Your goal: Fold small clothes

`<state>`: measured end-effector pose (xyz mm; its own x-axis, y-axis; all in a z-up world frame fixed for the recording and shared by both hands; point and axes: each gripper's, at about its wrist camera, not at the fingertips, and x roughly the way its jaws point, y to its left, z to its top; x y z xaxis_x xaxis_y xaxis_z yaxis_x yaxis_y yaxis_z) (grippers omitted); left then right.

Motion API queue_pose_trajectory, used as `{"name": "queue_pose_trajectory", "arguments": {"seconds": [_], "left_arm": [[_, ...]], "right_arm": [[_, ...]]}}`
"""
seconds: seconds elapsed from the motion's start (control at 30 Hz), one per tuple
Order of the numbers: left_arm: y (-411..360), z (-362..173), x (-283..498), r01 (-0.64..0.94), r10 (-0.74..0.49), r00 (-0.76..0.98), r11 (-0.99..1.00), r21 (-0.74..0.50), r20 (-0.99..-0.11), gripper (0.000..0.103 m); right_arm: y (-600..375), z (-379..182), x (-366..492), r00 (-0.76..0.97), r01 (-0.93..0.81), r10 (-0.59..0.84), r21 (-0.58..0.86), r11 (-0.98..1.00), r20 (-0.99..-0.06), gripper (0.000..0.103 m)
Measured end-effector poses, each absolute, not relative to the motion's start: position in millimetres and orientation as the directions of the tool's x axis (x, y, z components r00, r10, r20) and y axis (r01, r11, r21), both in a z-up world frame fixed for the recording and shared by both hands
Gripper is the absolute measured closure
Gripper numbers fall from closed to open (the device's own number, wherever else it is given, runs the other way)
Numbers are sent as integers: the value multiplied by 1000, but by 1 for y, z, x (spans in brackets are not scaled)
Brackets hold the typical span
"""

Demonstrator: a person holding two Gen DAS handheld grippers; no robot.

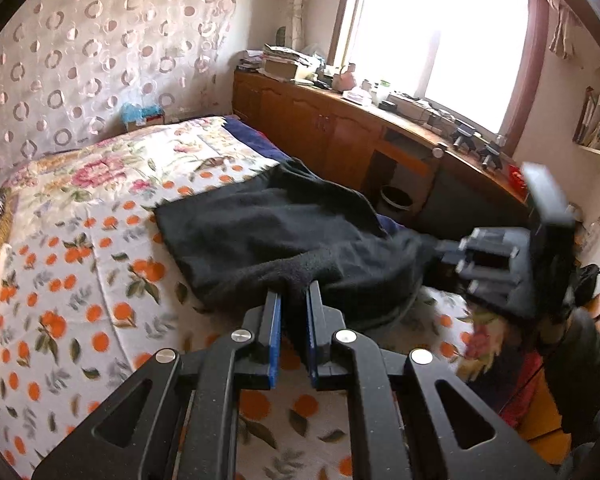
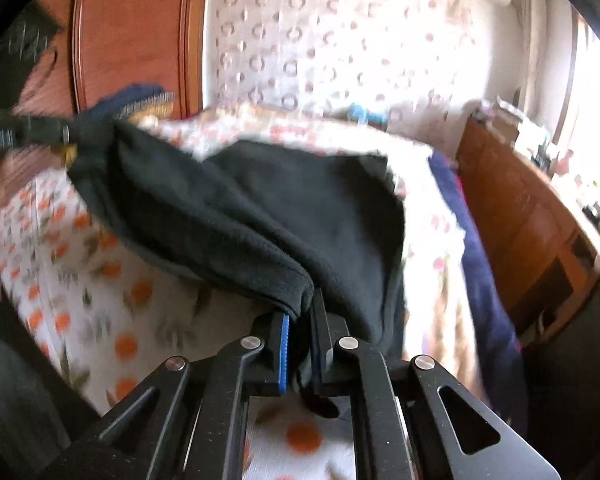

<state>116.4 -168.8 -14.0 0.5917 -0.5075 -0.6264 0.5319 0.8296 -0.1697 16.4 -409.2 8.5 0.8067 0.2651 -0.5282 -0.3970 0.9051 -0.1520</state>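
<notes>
Both grippers, left gripper (image 1: 293, 294) and right gripper (image 2: 302, 312), clamp edges of the black garment (image 1: 268, 236) lying on the orange-print bed (image 1: 80, 280).

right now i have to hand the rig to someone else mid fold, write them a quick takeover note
Left gripper: shut on the near edge of the black fleece garment.
Right gripper: shut on another edge of the same garment, lifted off the bedspread; that view is motion-blurred.
Garment: mostly lying on the orange-print bedspread, stretched between the two grippers, its far part draped toward the bed's window side.
Done: both edges gripped and raised.
Left: carry the held edge over to make the fold, lay it flat, release. How many folds are already made cannot be told.
</notes>
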Motion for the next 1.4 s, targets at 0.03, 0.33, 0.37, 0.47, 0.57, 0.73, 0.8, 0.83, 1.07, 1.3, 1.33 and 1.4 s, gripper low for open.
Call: {"name": "queue_pose_trajectory", "arguments": {"seconds": [0.03, 0.33, 0.37, 0.47, 0.57, 0.73, 0.8, 0.83, 1.07, 1.3, 1.33, 1.4], "left_arm": [[-168, -13, 122, 529, -501, 599, 833, -161, -625, 92], [-155, -10, 181, 477, -454, 628, 866, -149, -632, 91], [-153, -10, 187, 472, -449, 629, 869, -148, -635, 91], [-150, -15, 211, 456, -435, 624, 877, -151, -649, 91], [-150, -22, 229, 446, -423, 617, 883, -147, -664, 91], [-147, -35, 254, 438, -423, 595, 884, -165, -683, 91], [-147, -38, 259, 436, -426, 584, 882, -176, -690, 91], [-146, -40, 262, 436, -430, 577, 881, -183, -695, 90], [-135, -39, 268, 417, -424, 581, 888, -194, -695, 39], [-131, -42, 269, 428, -412, 580, 888, -167, -703, 31], [-131, -46, 272, 425, -405, 575, 890, -163, -710, 31], [-133, -52, 277, 426, -400, 564, 890, -161, -722, 31]], "right_arm": [[-407, 17, 22, 815, -397, 270, -155, 904, -512, 95], [-370, 54, 104, 827, -432, 290, -215, 876, -482, 95], [-365, 55, 114, 822, -441, 295, -217, 871, -487, 95], [-358, 49, 142, 808, -458, 302, -217, 862, -507, 95], [-369, 42, 164, 787, -470, 307, -198, 860, -535, 95], [-372, 38, 196, 755, -491, 315, -178, 853, -575, 95], [-371, 37, 203, 744, -499, 319, -171, 850, -586, 95], [-370, 38, 204, 740, -502, 322, -165, 849, -590, 95], [-371, 36, 217, 706, -505, 333, -115, 856, -625, 95], [-362, 46, 231, 711, -493, 324, -113, 863, -624, 90], [-362, 48, 233, 715, -485, 318, -115, 867, -623, 86], [-363, 50, 239, 729, -453, 288, -123, 883, -621, 71]]}}
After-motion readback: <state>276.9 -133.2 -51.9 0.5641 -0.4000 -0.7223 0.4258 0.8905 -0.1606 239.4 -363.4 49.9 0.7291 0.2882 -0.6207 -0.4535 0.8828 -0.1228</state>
